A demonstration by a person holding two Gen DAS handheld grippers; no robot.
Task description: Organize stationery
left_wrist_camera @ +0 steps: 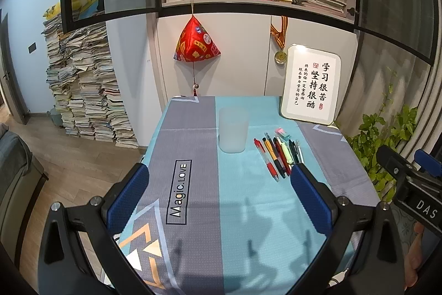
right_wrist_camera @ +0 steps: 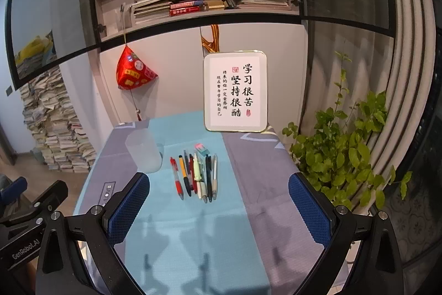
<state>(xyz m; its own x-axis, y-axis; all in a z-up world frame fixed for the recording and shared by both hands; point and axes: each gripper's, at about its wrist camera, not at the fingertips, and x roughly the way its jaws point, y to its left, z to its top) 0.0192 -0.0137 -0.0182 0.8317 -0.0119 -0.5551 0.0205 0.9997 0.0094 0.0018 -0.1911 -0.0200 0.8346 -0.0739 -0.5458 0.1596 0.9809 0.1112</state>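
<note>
A frosted translucent cup (left_wrist_camera: 233,129) (right_wrist_camera: 144,151) stands upright on the blue and grey tablecloth. Right of it lies a row of several pens (left_wrist_camera: 277,154) (right_wrist_camera: 194,175), a red one at the left edge, with a small pink and teal eraser (left_wrist_camera: 282,132) (right_wrist_camera: 202,149) at their far end. My left gripper (left_wrist_camera: 219,185) hovers open over the near half of the table, its right finger close to the pens' near tips. My right gripper (right_wrist_camera: 219,196) is open too, held short of the pens, with nothing between its fingers.
A framed calligraphy sign (left_wrist_camera: 312,85) (right_wrist_camera: 235,91) leans at the table's back right. A leafy plant (right_wrist_camera: 348,151) stands right of the table. A red pyramid ornament (left_wrist_camera: 196,42) hangs on the cabinet behind. Tall stacks of books (left_wrist_camera: 85,90) rise on the floor at left.
</note>
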